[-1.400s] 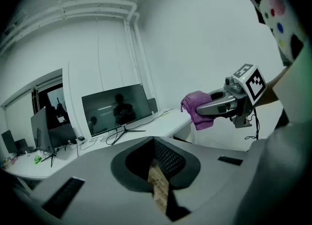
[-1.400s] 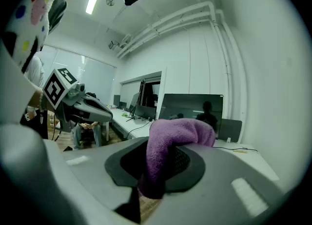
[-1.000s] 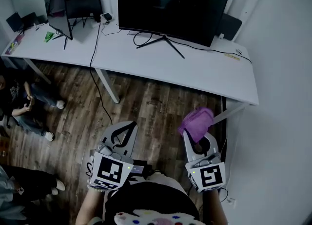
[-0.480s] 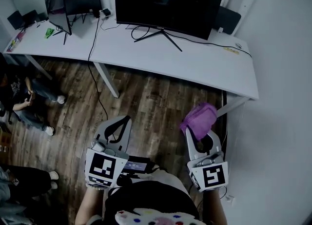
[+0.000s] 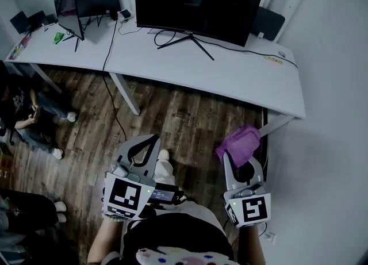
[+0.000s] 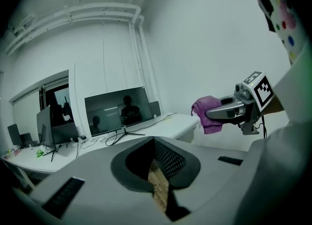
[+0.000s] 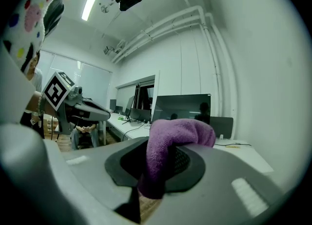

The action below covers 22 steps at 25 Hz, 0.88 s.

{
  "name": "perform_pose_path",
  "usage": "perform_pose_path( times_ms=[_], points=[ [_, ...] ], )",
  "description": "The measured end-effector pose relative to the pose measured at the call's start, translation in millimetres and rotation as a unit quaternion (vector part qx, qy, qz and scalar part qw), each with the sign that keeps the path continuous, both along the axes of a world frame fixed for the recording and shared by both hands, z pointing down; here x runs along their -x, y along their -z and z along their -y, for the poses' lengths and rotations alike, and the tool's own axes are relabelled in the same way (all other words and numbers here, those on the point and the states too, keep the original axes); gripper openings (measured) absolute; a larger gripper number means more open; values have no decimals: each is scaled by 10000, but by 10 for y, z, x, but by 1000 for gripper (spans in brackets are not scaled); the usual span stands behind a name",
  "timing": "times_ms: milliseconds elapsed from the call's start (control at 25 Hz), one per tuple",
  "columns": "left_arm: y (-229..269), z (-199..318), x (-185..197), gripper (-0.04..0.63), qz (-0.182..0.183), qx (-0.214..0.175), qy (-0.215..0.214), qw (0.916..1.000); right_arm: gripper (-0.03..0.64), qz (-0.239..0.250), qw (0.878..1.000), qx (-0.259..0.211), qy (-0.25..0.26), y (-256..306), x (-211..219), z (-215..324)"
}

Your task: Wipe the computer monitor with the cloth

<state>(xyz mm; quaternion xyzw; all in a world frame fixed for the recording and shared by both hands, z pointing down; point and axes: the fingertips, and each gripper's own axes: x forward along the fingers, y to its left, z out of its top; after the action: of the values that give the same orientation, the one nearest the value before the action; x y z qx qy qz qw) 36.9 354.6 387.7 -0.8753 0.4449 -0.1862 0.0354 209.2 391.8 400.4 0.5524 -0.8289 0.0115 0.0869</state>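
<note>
The dark curved monitor [image 5: 198,2] stands on a white desk [image 5: 247,83] at the top of the head view, some way ahead of both grippers. My right gripper [image 5: 240,153] is shut on a purple cloth [image 5: 237,142], which bunches over its fingertips above the wooden floor. In the right gripper view the cloth [image 7: 171,143] drapes across the jaws, with the monitor [image 7: 183,107] far behind it. My left gripper [image 5: 142,143] is shut with nothing in it. The left gripper view shows the monitor [image 6: 117,109] and the cloth [image 6: 207,112] off to the right.
A second monitor [image 5: 72,5] stands on the adjoining desk at top left. Cables trail from the desks to the floor. A person [image 5: 29,117] sits at the left edge. A dark box [image 5: 270,25] stands right of the monitor. A white wall runs along the right. A light shoe [image 5: 163,159] shows between the grippers.
The desk and monitor have slid slightly up the head view. A light shoe has come into view between the grippers. Both grippers keep their hold and relative places.
</note>
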Motion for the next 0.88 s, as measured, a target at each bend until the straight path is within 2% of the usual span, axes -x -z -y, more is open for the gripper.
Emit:
perform_pose_path(
  times_ms=[120,320,640,880],
  points=[
    [-34,149,-39,6,-6,-20,-137,9999,78,-90,9999,69,-81,-35,36,78],
    [-7,518,-113,6,-62,-94,-373,9992,78,-39,9996,-203,-205,-27,22,385],
    [-5,1379,38,6,-76,-69,-493,9987,78,-151,9990,-260,-328,52,134,1252],
    [111,2036,228,6,-148,-41,-535,9985,78,-93,9989,-326,-326,223,380,1940]
  ],
)
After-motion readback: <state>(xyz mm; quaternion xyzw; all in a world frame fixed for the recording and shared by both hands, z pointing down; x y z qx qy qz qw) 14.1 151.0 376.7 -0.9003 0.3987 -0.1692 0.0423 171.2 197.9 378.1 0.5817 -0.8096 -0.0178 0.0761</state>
